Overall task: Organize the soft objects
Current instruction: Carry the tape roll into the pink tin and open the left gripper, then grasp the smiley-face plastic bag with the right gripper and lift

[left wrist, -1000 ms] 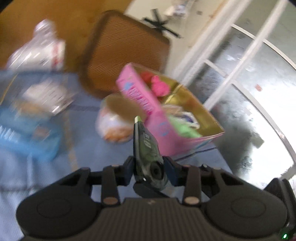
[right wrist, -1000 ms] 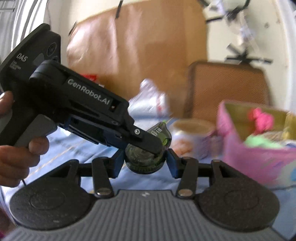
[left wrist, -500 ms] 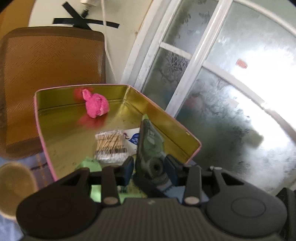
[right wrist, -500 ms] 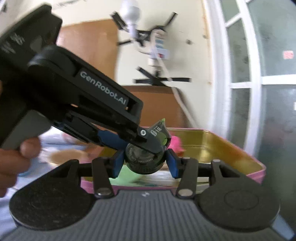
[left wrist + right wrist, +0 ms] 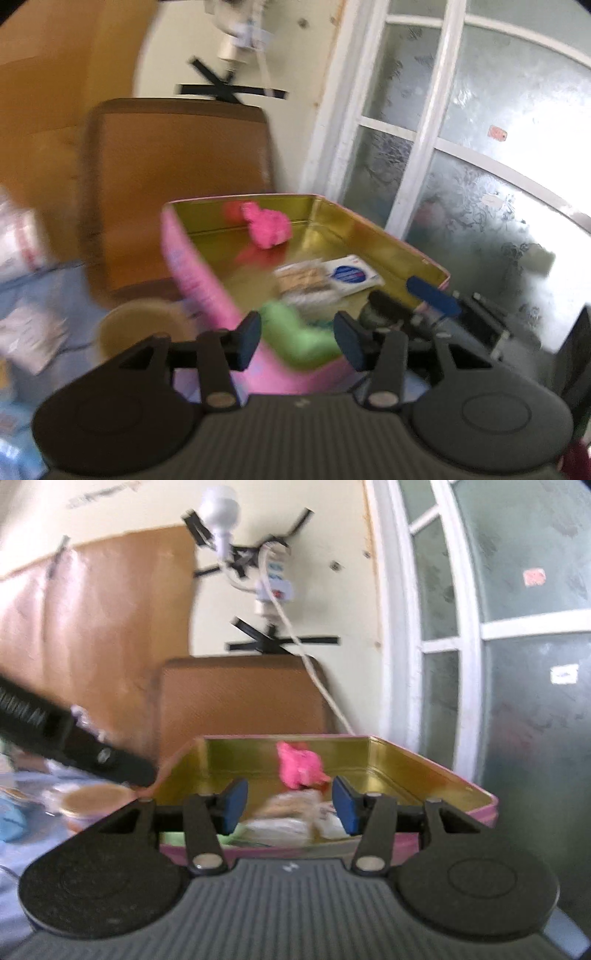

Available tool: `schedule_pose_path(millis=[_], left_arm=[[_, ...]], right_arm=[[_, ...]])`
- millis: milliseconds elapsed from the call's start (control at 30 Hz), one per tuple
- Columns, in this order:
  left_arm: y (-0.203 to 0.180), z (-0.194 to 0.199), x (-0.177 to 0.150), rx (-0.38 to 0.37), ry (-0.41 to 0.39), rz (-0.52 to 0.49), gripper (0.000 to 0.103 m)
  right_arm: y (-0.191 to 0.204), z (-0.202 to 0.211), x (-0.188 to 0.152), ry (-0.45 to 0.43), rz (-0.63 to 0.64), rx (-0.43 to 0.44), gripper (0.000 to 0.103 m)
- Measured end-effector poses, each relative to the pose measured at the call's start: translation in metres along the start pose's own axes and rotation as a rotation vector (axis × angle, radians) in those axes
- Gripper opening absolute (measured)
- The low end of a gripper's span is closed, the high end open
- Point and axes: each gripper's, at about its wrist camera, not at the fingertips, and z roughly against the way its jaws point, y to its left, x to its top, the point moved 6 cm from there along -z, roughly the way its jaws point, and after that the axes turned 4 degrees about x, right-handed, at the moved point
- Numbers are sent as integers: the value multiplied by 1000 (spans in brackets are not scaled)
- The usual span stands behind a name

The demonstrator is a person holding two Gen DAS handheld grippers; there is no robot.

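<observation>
A pink tin box with a gold inside (image 5: 413, 248) (image 5: 443, 771) stands on the blue cloth. In it lie a pink soft toy (image 5: 267, 227) (image 5: 299, 768), a green soft piece (image 5: 299, 336), a pack of cotton swabs (image 5: 303, 280) and a white packet (image 5: 351, 275). My left gripper (image 5: 297, 341) is open and empty at the box's near edge. My right gripper (image 5: 288, 808) is open and empty, just in front of the box. The dark green tape dispenser (image 5: 380, 314) is partly visible by the right gripper in the left view.
A brown chair back (image 5: 177, 184) (image 5: 240, 698) stands behind the box. A round cup with a tan lid (image 5: 140, 325) (image 5: 92, 797) sits left of the box. White packets (image 5: 22, 236) lie at the left. A window (image 5: 480, 147) is at the right.
Both grippers were shut on the dark green tape dispenser; both have opened and let it go at the box. The left gripper has drawn back to the left.
</observation>
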Motion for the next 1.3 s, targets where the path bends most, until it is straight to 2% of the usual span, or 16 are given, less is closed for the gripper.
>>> schedule_pose_path(millis=[133,267,400,467,533,600,733,767,800,833,867,933,1033,1100,1233,1300], left_arm=[[61,47,-39,74,-20,74,53],[137,90,-74,228,-27,206,53],[208,126,-103,454,-32,299,53],[235,136,-116,504,-25,353,53],[254,139,-128,516,-17,417,53],[264,144,-135,491,-53,461,53],[264,145,-133,474,-95,453,56],[263,144,-131,470,-99,440,58],[262,143,-131,464,-98,433,60],[261,142,-130,456,-93,428,60],[261,144,-133,451,-96,427,60],[260,146,-134,440,-115,430,62],[260,149,-132,419,-138,438,65],[261,149,-132,404,-145,445,66],[262,152,-132,389,-162,466,68],[264,153,-133,384,-166,477,68]], right_arm=[[39,7,7,7,-2,144,42],[93,3,11,64,29,318,40],[147,-20,12,164,53,455,41],[173,-37,15,207,68,509,41],[197,-61,19,256,117,541,42],[216,-96,24,336,168,544,44],[233,-166,24,526,156,473,55],[236,-182,22,588,129,460,59],[240,-195,17,657,106,463,70],[244,-207,13,719,90,474,75],[246,-214,10,742,84,462,75],[249,-223,1,791,89,429,84],[254,-232,-14,865,140,408,84],[260,-232,-24,923,152,434,85],[272,-221,-34,912,243,445,89],[275,-220,-35,910,222,438,90]])
